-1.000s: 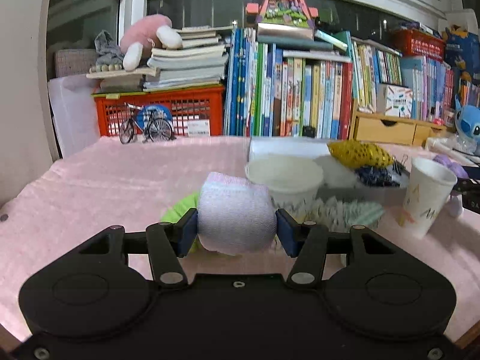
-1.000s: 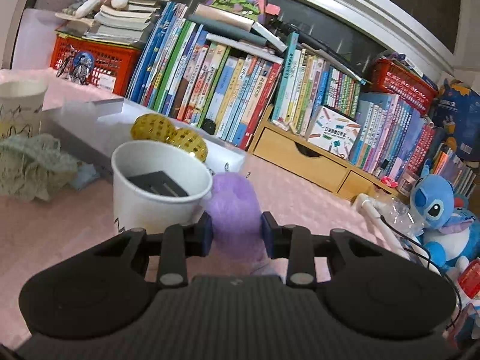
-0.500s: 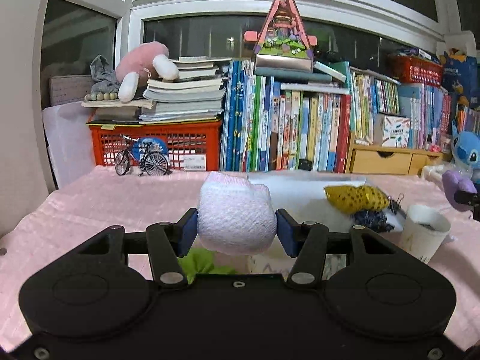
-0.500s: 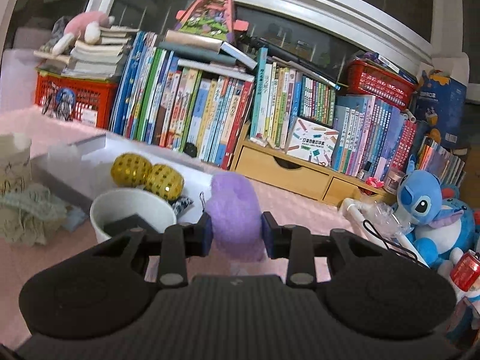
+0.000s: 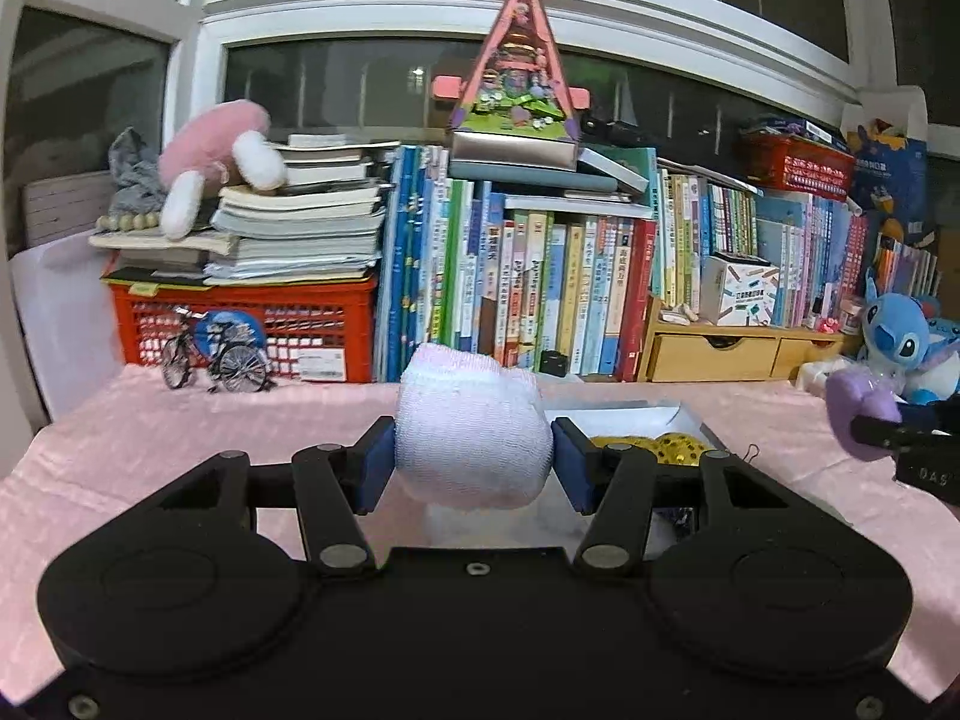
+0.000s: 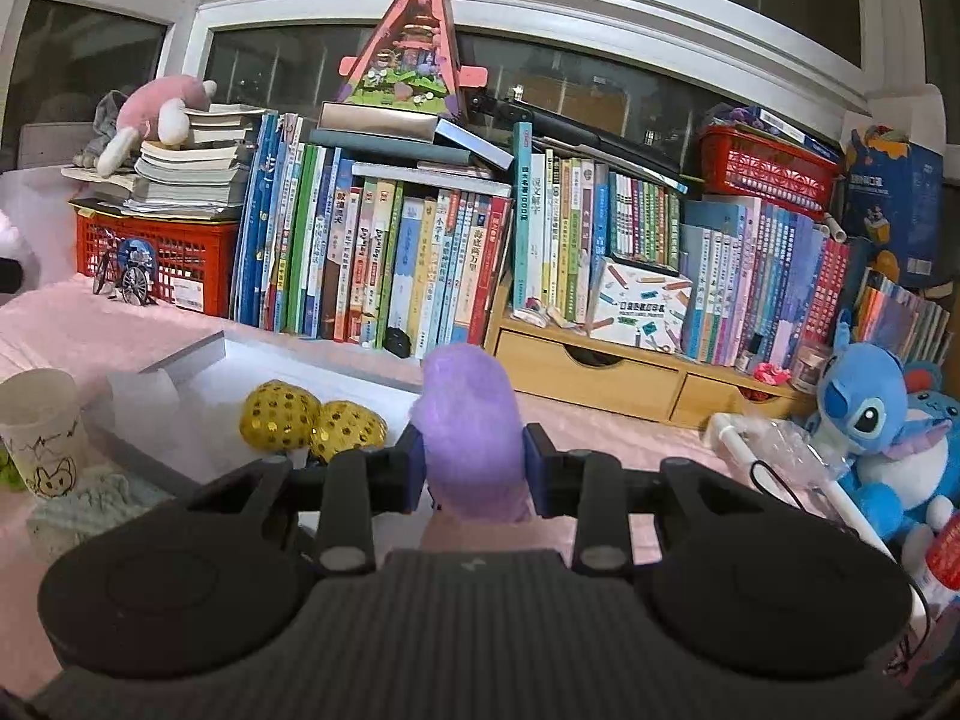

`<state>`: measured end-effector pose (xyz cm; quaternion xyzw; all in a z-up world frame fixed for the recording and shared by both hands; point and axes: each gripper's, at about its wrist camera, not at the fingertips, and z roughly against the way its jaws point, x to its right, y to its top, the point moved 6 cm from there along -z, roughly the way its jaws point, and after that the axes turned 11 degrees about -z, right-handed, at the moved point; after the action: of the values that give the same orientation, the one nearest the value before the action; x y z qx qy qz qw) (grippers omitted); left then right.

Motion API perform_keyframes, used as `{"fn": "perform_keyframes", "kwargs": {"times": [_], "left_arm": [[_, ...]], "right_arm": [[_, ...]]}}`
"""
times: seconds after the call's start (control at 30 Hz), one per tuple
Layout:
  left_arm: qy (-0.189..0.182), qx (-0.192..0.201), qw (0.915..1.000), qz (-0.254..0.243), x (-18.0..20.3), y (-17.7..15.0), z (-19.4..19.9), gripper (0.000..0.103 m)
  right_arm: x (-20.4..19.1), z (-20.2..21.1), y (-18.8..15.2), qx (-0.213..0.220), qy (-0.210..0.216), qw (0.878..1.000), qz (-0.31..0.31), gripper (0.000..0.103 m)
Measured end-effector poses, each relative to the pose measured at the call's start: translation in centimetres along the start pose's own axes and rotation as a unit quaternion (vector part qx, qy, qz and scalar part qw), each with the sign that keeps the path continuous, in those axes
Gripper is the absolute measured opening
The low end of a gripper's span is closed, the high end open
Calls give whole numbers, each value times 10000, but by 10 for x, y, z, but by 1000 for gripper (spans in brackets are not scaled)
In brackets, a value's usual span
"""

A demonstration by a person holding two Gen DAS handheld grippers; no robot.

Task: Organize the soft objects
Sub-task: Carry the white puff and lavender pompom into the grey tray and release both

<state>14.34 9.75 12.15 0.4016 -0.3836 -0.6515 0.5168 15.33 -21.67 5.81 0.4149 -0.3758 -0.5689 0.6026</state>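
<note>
Left tool (image 5: pixel 474 461) clenched on pale pink rolled cloth (image 5: pixel 471 429) at frame centre, held above pink-covered table (image 5: pixel 180 420), right tool (image 6: pixel 474 465) gripped purple plush (image 6: pixel 471 420) mid-frame, gold mesh balls (image 6: pixel 309 423) sat in white tray (image 6: pixel 186 360) lower left, paper cup (image 6: pixel 39 426) far left.

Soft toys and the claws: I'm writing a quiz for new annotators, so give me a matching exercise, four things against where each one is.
Things:
1. white knitted bundle
2. purple plush
3. gold sequin balls
4. blue plush toy

Places:
A. lying in the white tray
B. clamped in the right claw
C. sitting at the right, by the books
D. clamped in the left claw

Pairs: 1-D, 2-B, 3-A, 4-C
</note>
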Motion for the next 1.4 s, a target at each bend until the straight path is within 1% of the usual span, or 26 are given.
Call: {"fn": "perform_keyframes", "kwargs": {"times": [0.13,0.23,0.37,0.47,0.57,0.73,0.83,0.9,1.03,1.17,1.3,1.4], "left_arm": [[-199,-55,9998,12,9,15,-14,53],[-313,-60,9995,-84,18,26,-23,53],[-416,-74,9990,-132,31,41,-36,53],[-571,-197,9981,-93,39,49,-49,53],[-649,-341,9973,-106,46,55,-64,53],[-675,-548,9961,-120,56,62,-89,53],[-687,-713,9951,-11,58,65,-106,53],[-731,-878,9934,93,58,66,-119,53],[-850,-1330,9871,283,60,68,-149,53],[-883,-1562,9829,418,63,73,-173,53],[-1015,-1866,9763,415,73,77,-195,53],[-1112,-2027,9720,433,81,79,-209,53]], "right_arm": [[-3,-12,3,-197,161,9992,-306,39],[-4,-18,8,-274,282,9979,-506,39],[-5,-27,16,-368,343,9965,-663,39],[-4,-35,21,-488,403,9942,-873,38],[-2,-43,26,-611,474,9911,-1088,38],[-1,-56,31,-757,487,9880,-1256,38],[-1,-64,35,-839,521,9856,-1375,38],[-1,-70,37,-909,553,9832,-1482,38],[0,-84,42,-1076,602,9785,-1654,38],[-2,-98,50,-1245,587,9746,-1766,38],[-5,-111,59,-1384,543,9726,-1787,38],[-5,-123,64,-1506,522,9689,-1891,38]]}}
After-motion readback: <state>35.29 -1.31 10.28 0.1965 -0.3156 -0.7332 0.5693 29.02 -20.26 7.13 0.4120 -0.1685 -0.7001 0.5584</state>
